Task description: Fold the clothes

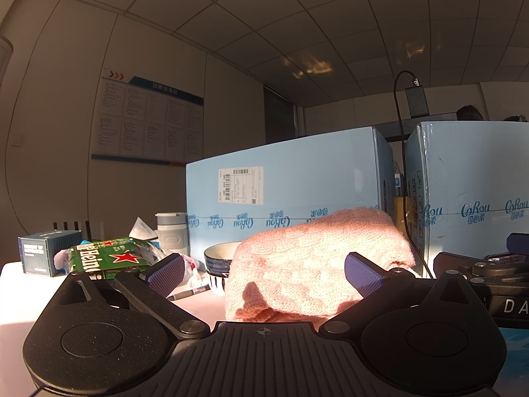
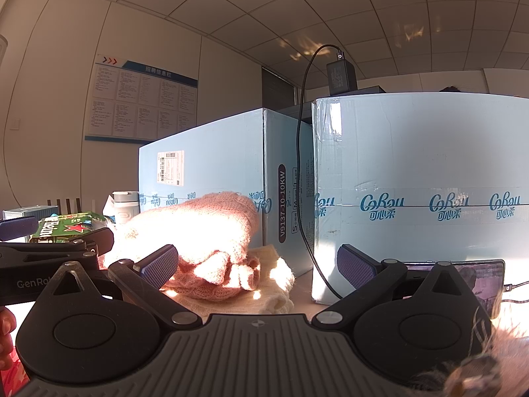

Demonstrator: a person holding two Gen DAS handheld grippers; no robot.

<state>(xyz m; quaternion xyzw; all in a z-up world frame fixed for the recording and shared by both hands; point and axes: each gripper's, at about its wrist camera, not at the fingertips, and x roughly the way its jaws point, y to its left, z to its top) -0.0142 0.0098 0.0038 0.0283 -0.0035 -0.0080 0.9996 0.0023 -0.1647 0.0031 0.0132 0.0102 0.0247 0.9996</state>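
Note:
A folded pink knit sweater (image 1: 317, 264) lies bundled on the table in front of the blue boxes. In the right wrist view the pink sweater (image 2: 198, 231) rests on a cream knit garment (image 2: 271, 284). My left gripper (image 1: 264, 274) is open and empty, its blue pads on either side of the near edge of the sweater without touching it. My right gripper (image 2: 258, 264) is open and empty, just right of the pile. The left gripper also shows at the left edge of the right wrist view (image 2: 53, 248); the right one shows at the right edge of the left wrist view (image 1: 489, 268).
Two light blue cartons (image 1: 284, 182) (image 2: 423, 178) stand behind the clothes, a black cable (image 2: 301, 165) hanging between them. A striped bowl (image 1: 220, 261), a pen (image 1: 188, 292), a green Heineken box (image 1: 105, 258), a grey cup (image 1: 172, 231) and a phone (image 2: 486, 278) lie on the table.

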